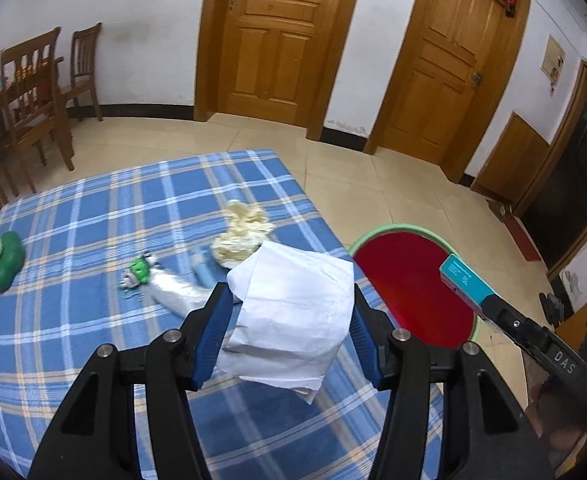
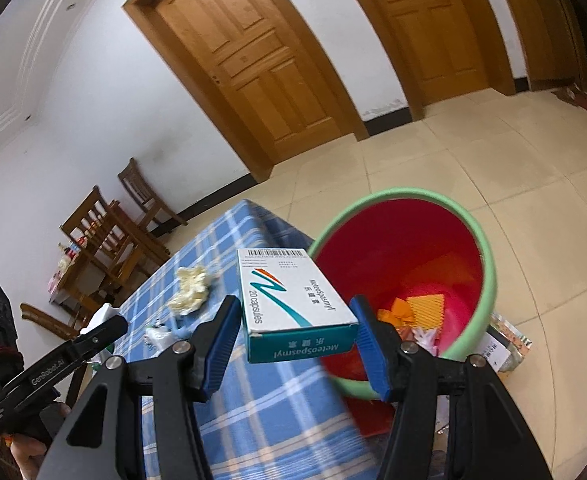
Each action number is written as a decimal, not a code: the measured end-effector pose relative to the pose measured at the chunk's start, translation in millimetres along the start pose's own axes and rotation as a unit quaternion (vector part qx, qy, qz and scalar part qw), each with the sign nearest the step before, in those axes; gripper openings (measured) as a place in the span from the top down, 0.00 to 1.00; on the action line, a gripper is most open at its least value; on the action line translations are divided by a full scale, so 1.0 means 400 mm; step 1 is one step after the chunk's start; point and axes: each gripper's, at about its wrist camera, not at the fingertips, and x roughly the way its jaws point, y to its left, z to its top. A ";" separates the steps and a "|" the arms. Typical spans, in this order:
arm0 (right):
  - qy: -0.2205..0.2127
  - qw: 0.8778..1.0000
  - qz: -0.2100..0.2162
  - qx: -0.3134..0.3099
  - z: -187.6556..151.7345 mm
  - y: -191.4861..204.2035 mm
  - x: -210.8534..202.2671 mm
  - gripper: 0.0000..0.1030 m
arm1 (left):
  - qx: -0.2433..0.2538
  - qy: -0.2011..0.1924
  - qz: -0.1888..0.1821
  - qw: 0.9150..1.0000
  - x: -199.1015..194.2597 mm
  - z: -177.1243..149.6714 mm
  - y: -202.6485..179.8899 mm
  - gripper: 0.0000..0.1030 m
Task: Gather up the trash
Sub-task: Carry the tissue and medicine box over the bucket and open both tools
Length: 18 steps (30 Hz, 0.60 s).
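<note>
Right now both hands are carrying trash toward the bin. In the left wrist view, the left gripper (image 1: 289, 320) is clamping a crumpled white paper (image 1: 289, 312) between its blue pads, low in the middle of the frame, over the blue plaid tablecloth (image 1: 93, 220). In the right wrist view, the right gripper (image 2: 297, 336) is gripping a teal and white medicine box (image 2: 293, 304) at the centre of the frame, its pads pressing on the box's two sides. The red bin (image 2: 489, 264) with the green rim is standing on the floor just beside the table edge, at the right of that frame, and orange scraps are already lying in it.

The step in hand looks like the drop-off: the box is hanging near the bin's rim but not yet over its opening. The next move probably calls for bringing each load above the red mouth before the fingers let go, the box first since it is nearer.

More trash is waiting on the cloth: a yellowish crumpled wad (image 1: 241, 236), a silvery wrapper (image 1: 177, 292) and a small green and white wrapper (image 1: 137, 272).
</note>
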 end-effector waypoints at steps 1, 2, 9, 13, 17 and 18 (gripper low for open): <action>0.001 1.000 -0.003 0.004 0.002 -0.013 0.001 0.42 | 0.003 0.002 -0.001 1.000 0.007 0.002 -0.010 0.44; 0.002 1.000 -0.005 0.009 0.003 -0.026 0.005 0.42 | 0.008 0.005 -0.003 1.000 0.018 0.006 -0.023 0.44; 0.014 0.999 -0.024 0.036 0.008 -0.101 0.039 0.42 | 0.034 0.022 -0.011 0.999 0.088 0.017 -0.096 0.44; 0.022 0.998 -0.036 0.048 0.012 -0.140 0.060 0.42 | 0.045 0.032 -0.013 0.998 0.127 0.019 -0.128 0.44; 0.031 0.997 -0.045 0.059 0.013 -0.167 0.077 0.42 | 0.053 0.046 -0.016 0.997 0.174 0.022 -0.145 0.44; 0.033 0.996 -0.048 0.061 0.014 -0.173 0.082 0.42 | 0.054 0.048 -0.017 0.997 0.180 0.023 -0.149 0.44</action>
